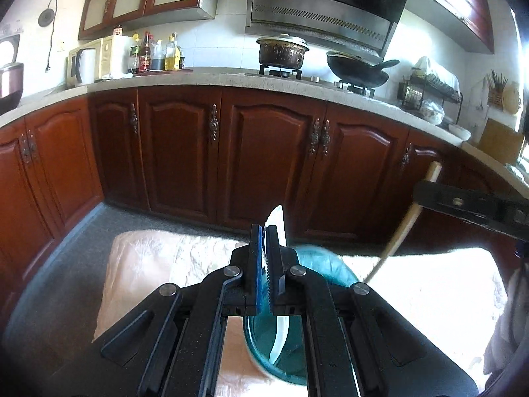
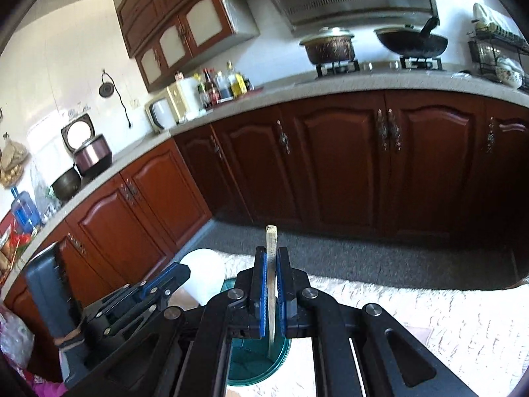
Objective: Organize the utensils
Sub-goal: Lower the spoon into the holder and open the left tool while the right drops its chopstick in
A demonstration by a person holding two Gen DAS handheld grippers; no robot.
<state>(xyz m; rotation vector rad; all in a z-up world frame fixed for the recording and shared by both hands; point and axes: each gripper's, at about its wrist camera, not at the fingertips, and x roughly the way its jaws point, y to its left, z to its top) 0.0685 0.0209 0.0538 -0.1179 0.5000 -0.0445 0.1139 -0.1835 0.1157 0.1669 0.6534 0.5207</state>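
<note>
My left gripper [image 1: 264,231] is shut on a white spoon [image 1: 277,218]. The spoon's broad end sticks up past the pads and its handle curves down into a teal cup [image 1: 281,364] right under the gripper. In the right wrist view that spoon [image 2: 203,273] shows as a white rounded blade at the left gripper [image 2: 180,273]. My right gripper [image 2: 271,253] is shut on a wooden chopstick [image 2: 271,236], held upright with its lower end over the mouth of the teal cup [image 2: 254,369]. From the left wrist view the right gripper [image 1: 421,193] and the chopstick [image 1: 401,228] are at the right, slanting down toward the cup's rim.
The cup stands on a table with a pale crinkled cloth [image 1: 148,258]. Beyond its far edge is dark floor [image 2: 363,258], then red-brown cabinets [image 1: 264,152] under a counter carrying a pot [image 1: 281,51], a wok [image 1: 357,67] and bottles. A sleeve [image 2: 71,344] is low left.
</note>
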